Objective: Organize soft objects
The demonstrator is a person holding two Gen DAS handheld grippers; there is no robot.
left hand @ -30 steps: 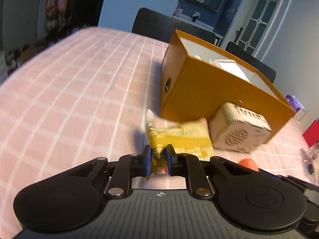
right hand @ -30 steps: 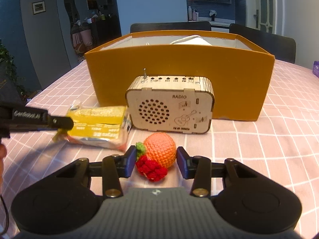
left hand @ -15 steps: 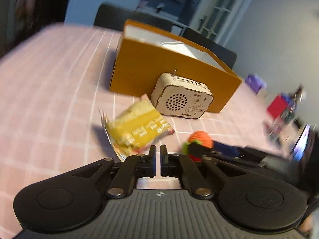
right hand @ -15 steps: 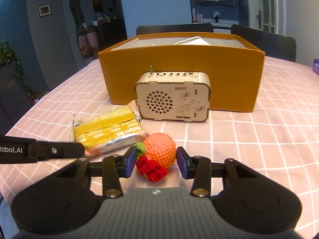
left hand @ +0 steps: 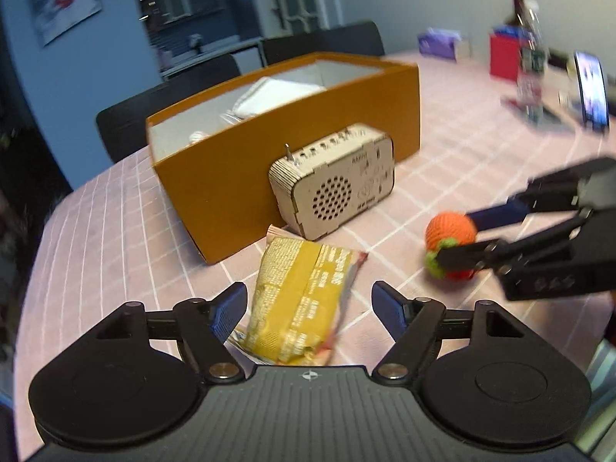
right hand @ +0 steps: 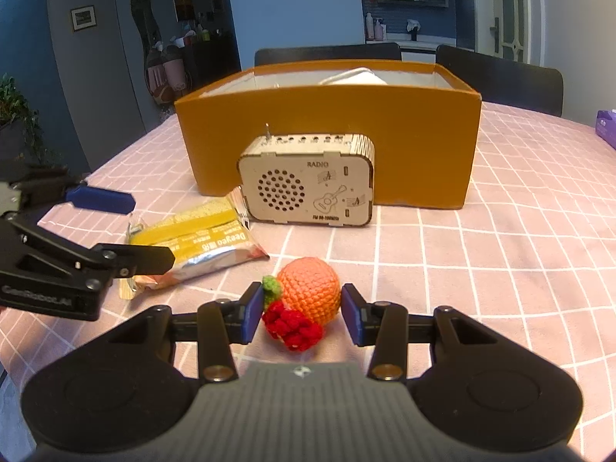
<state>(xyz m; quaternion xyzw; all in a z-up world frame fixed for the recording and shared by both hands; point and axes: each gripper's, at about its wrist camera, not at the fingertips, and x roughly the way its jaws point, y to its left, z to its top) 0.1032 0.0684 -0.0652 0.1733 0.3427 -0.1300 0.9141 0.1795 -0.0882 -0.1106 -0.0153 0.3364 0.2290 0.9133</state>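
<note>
Orange cardboard box [right hand: 331, 146], open top, pale lining, stands on the counter [right hand: 519, 231] (pink cloth with a white grid). Inside I see a folded white cloth [left hand: 269, 94] lying against the far side, plus a smaller pale item [left hand: 198, 136] near the left end that I cannot identify.

Directly in front of the box, touching or nearly touching its front wall: a small wooden radio [right hand: 306, 183], rounded corners, laser-cut slots, round speaker grille, thin metal antenna on top, word RADIO and a guitar engraved.

Yellow snack packet [left hand: 300, 292], crinkled foil with silver edges, lies flat on the counter just beside the radio's lower left corner. My left hand-held gripper [left hand: 308, 308] is spread wide, its blue-padded fingers on either side of the packet's near end and not touching it.

Crocheted fruit [right hand: 308, 300]: orange yarn ball with a green leaf tuft and a lumpy red berry cluster, soft knit texture. It sits between the fingers of my right hand-held gripper [right hand: 302, 313]; the left pad meets the leaf, the right pad is close to the orange ball (contact there not clear). I cannot tell whether it is lifted or resting on the counter.
</note>
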